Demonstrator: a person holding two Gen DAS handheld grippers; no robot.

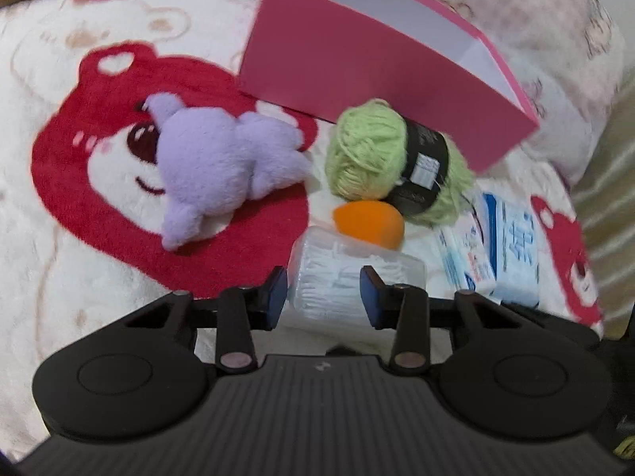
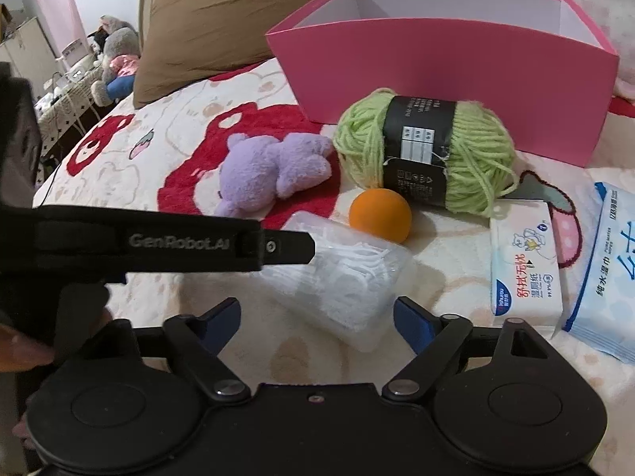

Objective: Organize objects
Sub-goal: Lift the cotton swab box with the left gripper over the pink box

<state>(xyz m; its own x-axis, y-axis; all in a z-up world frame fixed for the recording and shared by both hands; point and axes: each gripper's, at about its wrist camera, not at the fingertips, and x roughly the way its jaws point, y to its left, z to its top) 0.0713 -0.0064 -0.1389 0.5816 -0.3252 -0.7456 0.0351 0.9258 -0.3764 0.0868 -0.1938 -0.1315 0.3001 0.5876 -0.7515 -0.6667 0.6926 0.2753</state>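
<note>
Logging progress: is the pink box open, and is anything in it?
Open: the pink box has no lid, white inner walls visible. Contents: cannot tell, its floor is hidden.

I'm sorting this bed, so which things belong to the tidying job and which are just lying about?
Job: open pink cardboard box, purple plush toy, green yarn ball, orange ball, clear plastic floss-pick tub, two wipe packs.
Lying about: brown pillow, bear-print blanket.

fuzzy fleece is seen on the blanket [image 2: 166,142], shaggy plush on the purple toy [image 2: 274,166], matt card on the pink box [image 2: 456,79], clear glossy plastic on the floss-pick tub [image 2: 349,277], fibrous wool on the yarn [image 2: 476,158], glossy film on the wipes packs [image 2: 524,261].
</note>
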